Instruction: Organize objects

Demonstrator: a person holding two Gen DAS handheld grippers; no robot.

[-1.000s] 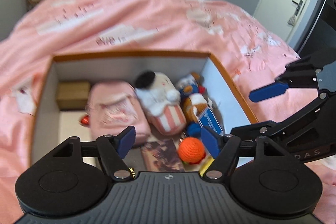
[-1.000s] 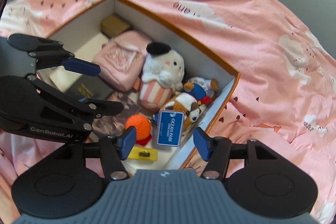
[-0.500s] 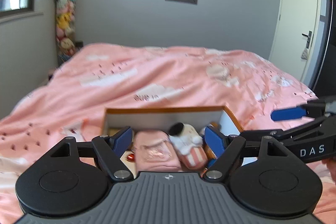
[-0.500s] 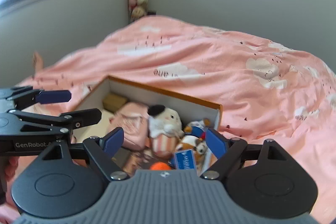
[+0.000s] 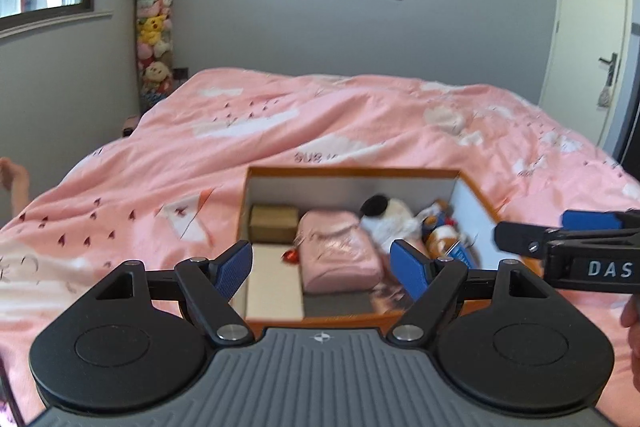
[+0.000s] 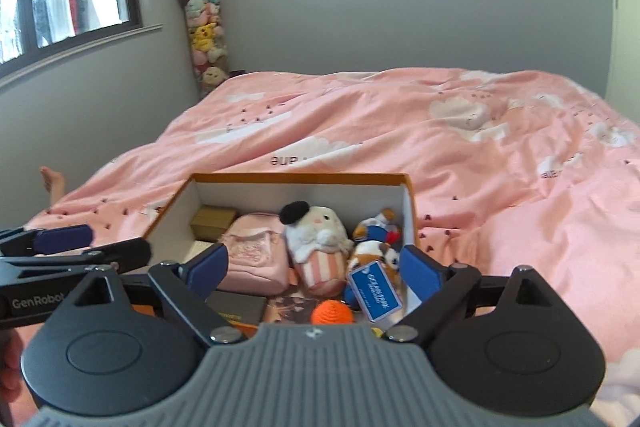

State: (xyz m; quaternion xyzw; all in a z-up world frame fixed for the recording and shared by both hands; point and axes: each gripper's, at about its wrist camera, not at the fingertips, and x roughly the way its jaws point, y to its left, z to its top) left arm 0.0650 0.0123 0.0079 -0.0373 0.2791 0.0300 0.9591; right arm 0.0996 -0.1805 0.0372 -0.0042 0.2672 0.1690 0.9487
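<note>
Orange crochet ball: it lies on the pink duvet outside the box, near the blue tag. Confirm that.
Wrong place. The orange crochet ball lies inside the box, not on the pink duvet, near the blue tag. The right wrist view shows it.

The bed (image 6: 480,155) is covered in soft matt pink cloth; the box (image 6: 304,179) appears to be smooth card, white inside; the toys (image 6: 316,247) are seen as fuzzy plush; the orange ball (image 6: 332,313) looks crocheted; matt black plastic forms each hand-held gripper (image 5: 322,265).

Box (image 6: 408,211) on bed (image 6: 500,167). Inside: carton (image 6: 212,223) at 10 o'clock, backpack (image 6: 256,255) centre, plush (image 6: 320,247) at 2 o'clock, ball (image 6: 332,313) at 5 o'clock.
</note>
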